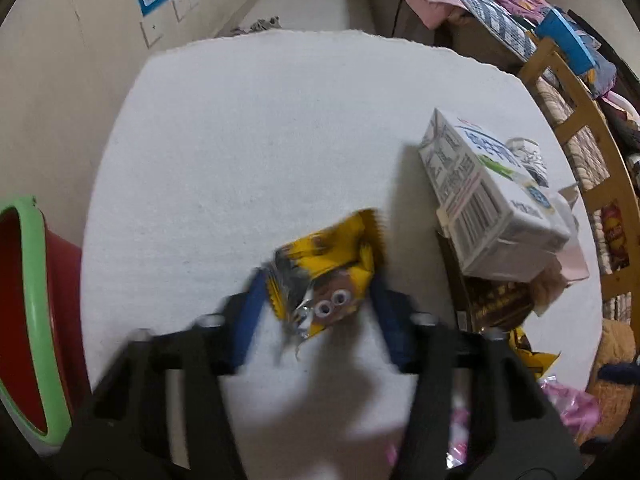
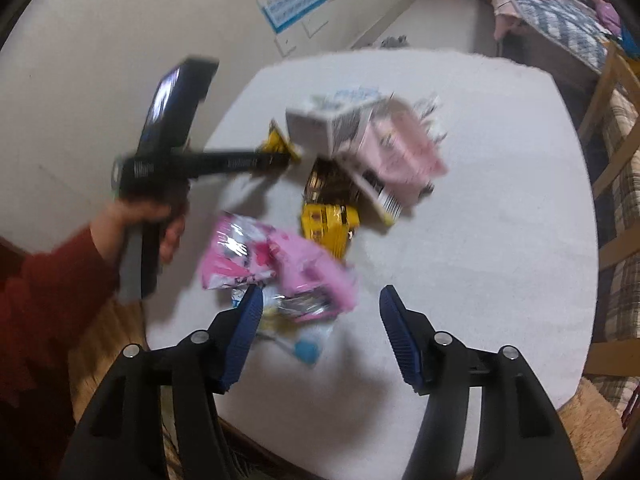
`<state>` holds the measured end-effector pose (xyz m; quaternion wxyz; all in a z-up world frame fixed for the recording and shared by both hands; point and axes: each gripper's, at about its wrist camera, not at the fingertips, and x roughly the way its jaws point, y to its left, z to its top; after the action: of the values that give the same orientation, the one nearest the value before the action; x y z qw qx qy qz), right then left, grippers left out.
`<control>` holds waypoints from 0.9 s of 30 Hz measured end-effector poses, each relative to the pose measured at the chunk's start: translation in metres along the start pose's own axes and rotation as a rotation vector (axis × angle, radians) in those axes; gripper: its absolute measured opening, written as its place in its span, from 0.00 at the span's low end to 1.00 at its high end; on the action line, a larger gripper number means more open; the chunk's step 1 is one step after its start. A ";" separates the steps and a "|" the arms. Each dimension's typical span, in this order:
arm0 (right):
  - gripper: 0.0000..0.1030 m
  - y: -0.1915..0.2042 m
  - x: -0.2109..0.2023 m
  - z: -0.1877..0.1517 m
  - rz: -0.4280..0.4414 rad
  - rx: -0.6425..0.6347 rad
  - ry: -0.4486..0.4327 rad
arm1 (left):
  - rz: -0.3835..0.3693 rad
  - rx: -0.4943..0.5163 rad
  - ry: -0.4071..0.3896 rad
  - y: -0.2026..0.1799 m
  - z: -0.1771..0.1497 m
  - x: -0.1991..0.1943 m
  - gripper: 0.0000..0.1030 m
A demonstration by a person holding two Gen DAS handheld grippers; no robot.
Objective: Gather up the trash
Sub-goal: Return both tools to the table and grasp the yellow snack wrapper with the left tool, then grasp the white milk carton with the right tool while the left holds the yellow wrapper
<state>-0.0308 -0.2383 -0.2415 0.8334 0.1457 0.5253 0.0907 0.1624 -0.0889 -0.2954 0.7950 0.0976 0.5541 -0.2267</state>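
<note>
Your left fingers [image 1: 316,300] are clenched on a crumpled yellow wrapper [image 1: 328,272], one blue pad on each flank of it. The wrapper is lifted clear of the white worktop [image 1: 240,140], just to the near left of the milk carton [image 1: 488,196]. Motion blur softens the pads, so the exact contact line is not sharp.

Your right fingers [image 2: 320,320] stand released, nothing between the pads. They hover over the pink wrapper [image 2: 280,268], which lies on the worktop well on your side of the carton. A clear packet with a blue spot [image 2: 304,346] lies just beneath the left pad.

Handling judgement: the yellow wrapper is thin foil-lined film, very light, limp and slick. It crushes without damage, so grip the bunched middle, not a loose corner, which would likely slide out. The pink wrapper should behave the same; take it at its raised fold. The carton is stiffer and bulkier, and wants a grip across a narrow face.

View comparison: the left wrist view alone shows the red bin with a green rim [image 1: 28,320] at the worktop's left edge, far from the carton. The right wrist view alone shows your hand [image 2: 136,220] and red sleeve, the whole litter pile, a yellow box [image 2: 328,228] in front of the carton, and the left tool reaching in beside the carton.
</note>
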 end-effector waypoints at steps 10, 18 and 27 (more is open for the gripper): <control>0.78 -0.007 -0.005 0.072 -0.054 0.088 -0.087 | 0.033 -0.080 -0.138 0.008 -0.037 -0.069 0.27; 0.83 0.013 0.055 0.150 -0.129 0.099 -0.041 | 0.077 -0.198 -0.140 0.017 -0.075 -0.112 0.27; 0.83 0.011 0.120 0.153 -0.245 0.137 0.087 | 0.115 -0.223 -0.181 0.021 -0.095 -0.142 0.27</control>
<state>0.1588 -0.2137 -0.2777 0.8027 0.1331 0.5798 -0.0418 0.0527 0.0039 -0.2003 0.8592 0.0195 0.4955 -0.1259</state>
